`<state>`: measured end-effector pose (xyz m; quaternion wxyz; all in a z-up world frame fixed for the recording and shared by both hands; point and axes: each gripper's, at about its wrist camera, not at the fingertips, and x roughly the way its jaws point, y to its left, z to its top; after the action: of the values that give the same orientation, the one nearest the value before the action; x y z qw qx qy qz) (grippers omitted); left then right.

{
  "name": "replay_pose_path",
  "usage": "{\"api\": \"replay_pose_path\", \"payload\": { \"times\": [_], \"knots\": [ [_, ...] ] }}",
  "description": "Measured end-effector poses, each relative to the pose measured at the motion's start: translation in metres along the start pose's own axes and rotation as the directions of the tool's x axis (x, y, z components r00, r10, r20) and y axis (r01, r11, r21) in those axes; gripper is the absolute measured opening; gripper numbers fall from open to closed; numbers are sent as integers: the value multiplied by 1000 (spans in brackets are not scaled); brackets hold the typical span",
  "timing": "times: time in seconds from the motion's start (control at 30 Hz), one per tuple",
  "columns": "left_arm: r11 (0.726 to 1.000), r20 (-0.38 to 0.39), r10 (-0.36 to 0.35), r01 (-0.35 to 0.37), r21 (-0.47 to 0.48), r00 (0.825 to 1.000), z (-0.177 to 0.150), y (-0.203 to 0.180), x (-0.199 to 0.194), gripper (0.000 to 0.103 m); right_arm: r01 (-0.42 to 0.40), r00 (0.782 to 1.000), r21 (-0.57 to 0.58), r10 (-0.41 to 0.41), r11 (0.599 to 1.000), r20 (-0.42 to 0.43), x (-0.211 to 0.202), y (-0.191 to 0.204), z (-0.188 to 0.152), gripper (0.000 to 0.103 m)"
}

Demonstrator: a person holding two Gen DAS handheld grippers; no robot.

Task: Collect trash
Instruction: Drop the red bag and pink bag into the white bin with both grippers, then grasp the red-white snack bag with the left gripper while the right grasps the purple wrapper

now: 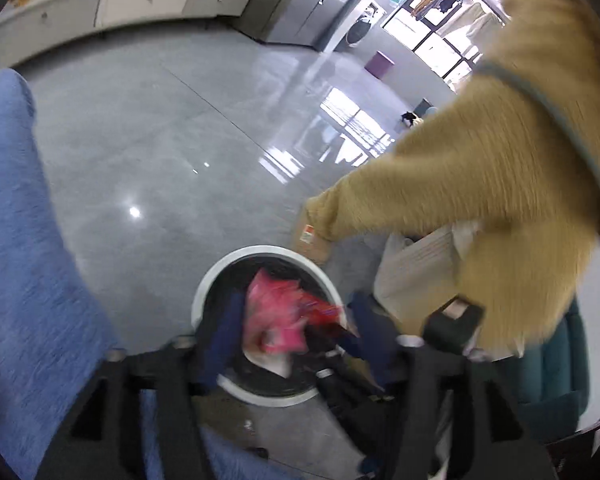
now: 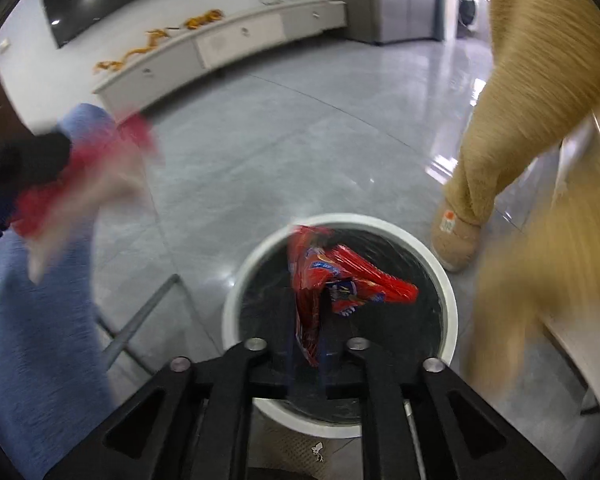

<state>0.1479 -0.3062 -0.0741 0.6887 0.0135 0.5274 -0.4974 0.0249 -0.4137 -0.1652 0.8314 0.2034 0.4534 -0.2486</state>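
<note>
Grey floor (image 2: pixel 284 128), person in mustard trousers (image 2: pixel 512 128) close beside white bin (image 2: pixel 236 312). Left gripper (image 1: pixel 296 320) jaws wide above bin, pink wrapper (image 1: pixel 276 312) loose between them, not pinched. Right gripper (image 2: pixel 306 344) jaws narrow, red wrapper (image 2: pixel 340 284) hanging at tips over bin mouth; grip unclear. Risk: both views blurred, so sideways swing could fling wrapper past rim, or grippers clash over bin
</note>
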Motion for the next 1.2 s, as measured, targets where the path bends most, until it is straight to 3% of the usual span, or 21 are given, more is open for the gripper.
{"api": "replay_pose_path", "payload": {
  "times": [0.07,0.1,0.23,0.4,0.6,0.8,0.93,1.0,1.03,1.13,1.2],
  "knots": [
    [999,-7,-33,33,-9,999,7,5,4,67,31,999,26,-30,999,-16,8,-1,-6,43],
    [999,-10,-44,43,-12,999,10,5,6,67,42,999,37,-41,998,-22,13,0,-4,45],
    [998,11,-55,55,5,998,18,9,0,67,81,996,59,-78,995,-50,34,-6,-4,45],
    [999,74,1,-4,42,997,13,1,-18,67,85,995,70,-81,994,-58,44,-5,-3,45],
    [997,152,45,-55,60,987,-9,-5,-54,67,60,998,67,-61,996,6,30,-3,9,45],
    [983,228,152,-171,65,962,-35,2,-100,67,0,996,55,-4,999,85,19,19,32,48],
    [954,317,279,-299,15,907,-60,19,-147,67,-31,988,-11,32,999,151,5,44,50,49],
    [922,353,378,-385,-53,856,-76,34,-174,67,-62,981,-15,64,998,186,-8,49,59,49],
    [910,362,406,-408,-75,839,-84,39,-184,67,-88,975,-20,91,996,205,-17,52,66,50],
    [847,364,531,-497,-191,765,-112,68,-216,68,-160,957,-45,166,986,238,-39,59,77,51],
    [786,346,618,-548,-285,706,-136,89,-239,68,-195,945,-75,208,978,251,-51,66,81,52]
  ]
}}
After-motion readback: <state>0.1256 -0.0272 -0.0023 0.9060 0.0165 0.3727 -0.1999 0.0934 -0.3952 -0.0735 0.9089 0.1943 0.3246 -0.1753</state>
